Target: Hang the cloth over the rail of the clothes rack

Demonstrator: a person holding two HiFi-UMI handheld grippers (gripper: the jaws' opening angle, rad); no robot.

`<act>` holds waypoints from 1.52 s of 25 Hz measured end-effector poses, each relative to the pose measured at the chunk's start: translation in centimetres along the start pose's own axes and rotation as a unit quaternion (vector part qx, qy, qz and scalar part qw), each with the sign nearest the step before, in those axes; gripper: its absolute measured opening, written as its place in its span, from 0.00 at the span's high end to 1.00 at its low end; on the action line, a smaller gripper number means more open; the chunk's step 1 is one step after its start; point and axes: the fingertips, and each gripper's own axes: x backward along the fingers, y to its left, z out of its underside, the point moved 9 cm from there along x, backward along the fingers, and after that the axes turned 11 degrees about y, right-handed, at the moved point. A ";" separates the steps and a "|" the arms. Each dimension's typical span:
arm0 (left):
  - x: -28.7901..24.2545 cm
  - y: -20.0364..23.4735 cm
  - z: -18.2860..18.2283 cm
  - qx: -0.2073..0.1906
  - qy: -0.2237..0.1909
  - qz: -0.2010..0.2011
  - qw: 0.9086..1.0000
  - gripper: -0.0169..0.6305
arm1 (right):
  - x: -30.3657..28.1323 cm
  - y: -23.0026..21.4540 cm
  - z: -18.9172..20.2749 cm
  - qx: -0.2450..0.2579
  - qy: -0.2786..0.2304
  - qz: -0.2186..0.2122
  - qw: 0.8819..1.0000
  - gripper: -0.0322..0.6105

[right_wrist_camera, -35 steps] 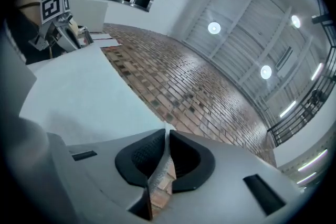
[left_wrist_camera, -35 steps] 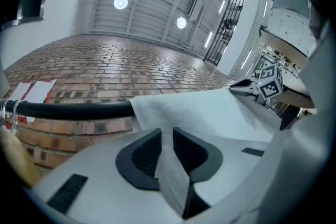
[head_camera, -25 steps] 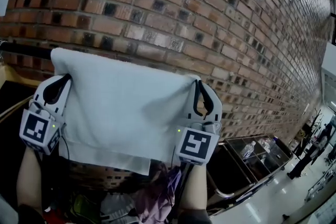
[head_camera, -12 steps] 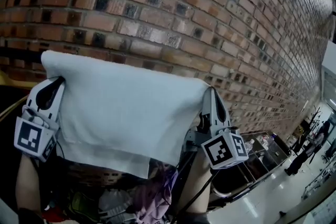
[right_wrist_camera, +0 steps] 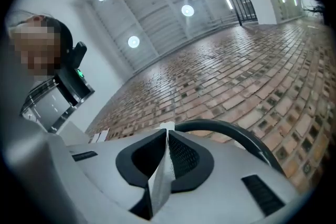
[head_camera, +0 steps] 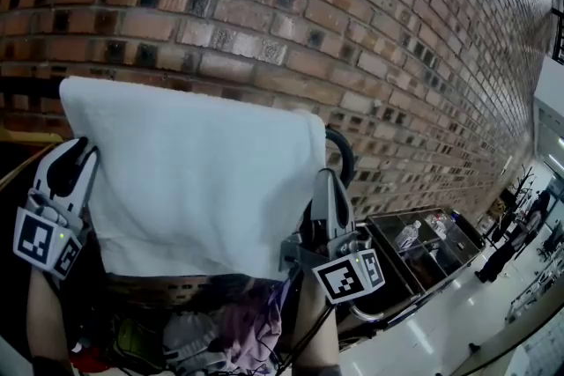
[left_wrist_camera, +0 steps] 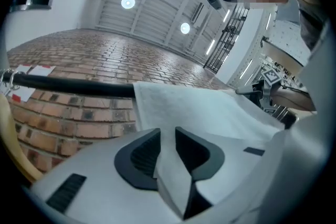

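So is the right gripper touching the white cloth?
Touching. The right gripper view shows the right gripper with its jaws shut on a fold of the white cloth, which is pinched between the two dark pads.

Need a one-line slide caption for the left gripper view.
Left gripper, jaws just opening, with the cloth loose between them, draped over the rail against a brick wall.

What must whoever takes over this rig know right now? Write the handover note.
Left gripper: jaws have just been opening; one edge of the cloth sits loose between them.
Right gripper: shut on the cloth's other edge.
Done: the cloth is draped over the rail.
To do: release the right edge, draw both grippers clear and check that the cloth stays put.
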 end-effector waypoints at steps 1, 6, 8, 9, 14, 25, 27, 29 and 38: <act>0.0 -0.3 0.4 0.008 0.004 0.014 1.000 0.78 | 0.1 0.2 0.3 0.019 0.006 0.000 1.000 0.90; -0.1 -1.2 1.4 0.029 0.002 0.051 0.998 0.74 | 0.5 2.3 1.0 0.097 0.070 -0.028 0.992 0.90; 0.1 -1.2 1.7 0.032 0.000 0.050 0.998 0.71 | 1.2 2.5 1.6 0.102 0.080 -0.029 0.991 0.90; 0.2 -1.3 1.9 0.033 0.001 0.051 0.998 0.69 | 1.6 2.3 2.0 0.100 0.083 -0.026 0.991 0.90; 0.0 -2.0 3.5 0.060 0.004 0.086 0.994 0.67 | 3.6 0.3 4.5 0.055 0.097 -0.012 0.994 0.90; 3.0 0.1 3.0 0.039 -0.020 0.057 0.997 0.67 | 3.4 0.3 -1.4 0.174 0.068 0.029 0.982 0.87; 3.5 1.1 2.7 0.037 -0.019 0.047 0.998 0.67 | 3.7 0.4 -2.4 0.188 0.070 0.037 0.979 0.87; 3.3 1.6 2.3 0.044 -0.019 0.056 0.997 0.65 | 3.7 0.2 -2.9 0.184 0.071 0.039 0.980 0.87; 1.5 1.4 1.9 0.059 -0.011 0.052 0.997 0.53 | -3.3 2.1 -3.9 0.200 0.123 0.000 0.972 0.77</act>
